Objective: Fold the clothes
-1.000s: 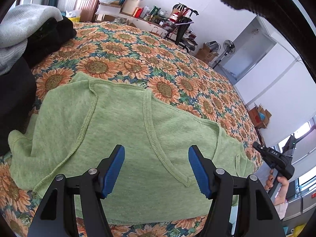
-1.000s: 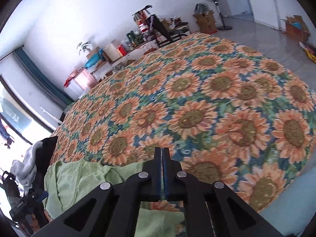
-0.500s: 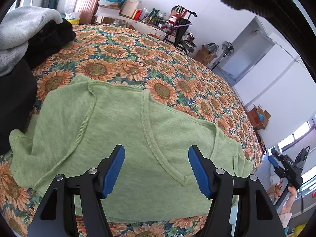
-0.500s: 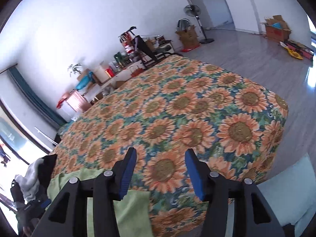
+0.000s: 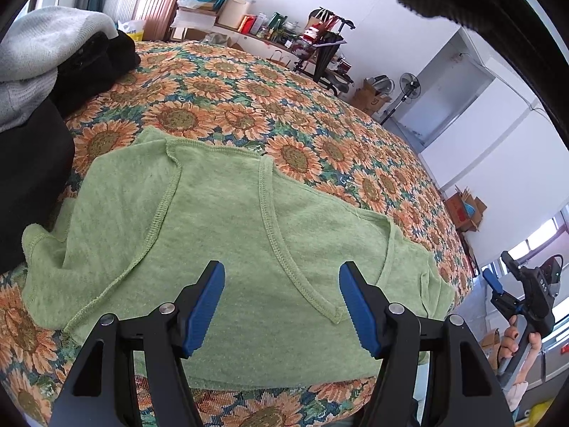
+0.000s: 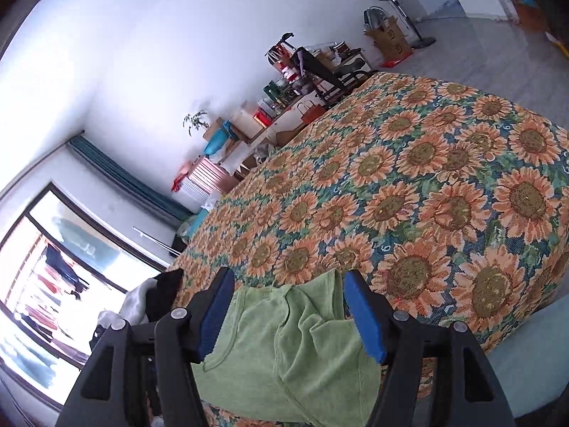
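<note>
A bed [image 5: 320, 117] covered with a sunflower-print spread [image 6: 444, 192] carries everything. A green knit top [image 5: 220, 235] lies spread flat on it, directly ahead of and beneath the left gripper's fingers. Far to that gripper's left, a pile of black and grey clothes [image 5: 53, 67] rests on the spread, near the top's sleeve.

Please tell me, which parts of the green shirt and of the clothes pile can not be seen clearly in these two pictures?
- Green shirt, lower hem: left wrist view, covered by the open left gripper.
- Its far sleeve: right wrist view, bunched; the right gripper, jaws opening with nothing gripped, hides its sides.
- Clothes pile: left wrist view, cut by the picture edge; the black garments are too dark to separate.
</note>
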`<act>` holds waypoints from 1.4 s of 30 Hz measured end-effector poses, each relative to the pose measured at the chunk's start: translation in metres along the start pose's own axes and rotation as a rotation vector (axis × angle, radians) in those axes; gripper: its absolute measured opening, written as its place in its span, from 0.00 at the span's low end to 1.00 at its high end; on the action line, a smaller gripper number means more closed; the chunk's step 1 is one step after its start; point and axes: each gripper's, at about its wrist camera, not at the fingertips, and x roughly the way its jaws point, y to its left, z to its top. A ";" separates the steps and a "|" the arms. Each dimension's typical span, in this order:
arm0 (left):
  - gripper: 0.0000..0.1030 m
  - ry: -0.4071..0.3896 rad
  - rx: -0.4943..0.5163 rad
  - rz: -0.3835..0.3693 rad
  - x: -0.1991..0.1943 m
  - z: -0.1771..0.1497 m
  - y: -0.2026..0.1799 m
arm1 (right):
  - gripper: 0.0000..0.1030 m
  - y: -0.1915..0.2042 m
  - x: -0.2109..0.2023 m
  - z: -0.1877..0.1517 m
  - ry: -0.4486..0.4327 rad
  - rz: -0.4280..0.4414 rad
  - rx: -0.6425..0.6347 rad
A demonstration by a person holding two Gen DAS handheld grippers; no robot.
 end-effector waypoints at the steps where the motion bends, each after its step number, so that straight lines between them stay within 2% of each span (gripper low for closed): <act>1: 0.65 0.002 0.001 0.002 0.001 0.000 0.001 | 0.49 0.006 0.004 -0.004 0.004 -0.016 -0.034; 2: 0.65 0.004 0.003 0.005 0.001 -0.001 0.001 | 0.38 0.015 0.009 -0.009 0.005 -0.043 -0.081; 4: 0.65 0.009 0.010 0.015 0.004 -0.002 0.000 | 0.02 0.038 0.022 -0.024 0.031 -0.132 -0.259; 7: 0.65 0.016 0.031 0.036 0.008 -0.002 -0.003 | 0.03 0.069 0.048 -0.054 0.117 -0.196 -0.496; 11: 0.65 0.031 0.129 0.123 0.016 -0.002 -0.022 | 0.06 0.095 0.077 -0.084 0.182 -0.191 -0.697; 12: 0.65 0.037 0.164 0.144 0.018 -0.002 -0.028 | 0.11 0.098 0.082 -0.089 0.192 -0.190 -0.735; 15: 0.64 0.059 0.273 0.184 0.023 -0.005 -0.051 | 0.34 0.101 0.096 -0.099 0.225 -0.194 -0.805; 16: 0.50 0.065 0.305 0.189 0.025 -0.006 -0.059 | 0.31 0.101 0.100 -0.102 0.237 -0.198 -0.823; 18: 0.36 0.073 0.364 0.179 0.030 -0.008 -0.076 | 0.31 0.098 0.108 -0.103 0.257 -0.219 -0.848; 19: 0.32 0.080 0.389 0.158 0.034 -0.010 -0.084 | 0.31 0.095 0.113 -0.101 0.263 -0.223 -0.853; 21: 0.26 0.093 0.440 0.116 0.042 -0.014 -0.101 | 0.30 0.092 0.117 -0.098 0.263 -0.214 -0.860; 23: 0.25 0.107 0.470 0.058 0.051 -0.017 -0.115 | 0.30 0.091 0.118 -0.096 0.249 -0.195 -0.868; 25: 0.13 0.127 0.480 -0.004 0.062 -0.020 -0.127 | 0.30 0.092 0.118 -0.096 0.245 -0.169 -0.877; 28: 0.06 0.185 0.483 -0.039 0.084 -0.025 -0.142 | 0.24 0.090 0.125 -0.095 0.268 -0.168 -0.879; 31: 0.06 0.212 0.482 -0.026 0.096 -0.025 -0.150 | 0.22 0.084 0.129 -0.093 0.286 -0.165 -0.855; 35: 0.06 0.209 0.489 -0.046 0.097 -0.022 -0.160 | 0.20 0.078 0.126 -0.092 0.283 -0.153 -0.849; 39: 0.06 0.234 0.454 -0.109 0.104 -0.016 -0.165 | 0.20 0.074 0.126 -0.087 0.283 -0.143 -0.837; 42: 0.07 0.263 0.441 -0.098 0.112 -0.016 -0.164 | 0.20 0.073 0.128 -0.086 0.284 -0.146 -0.851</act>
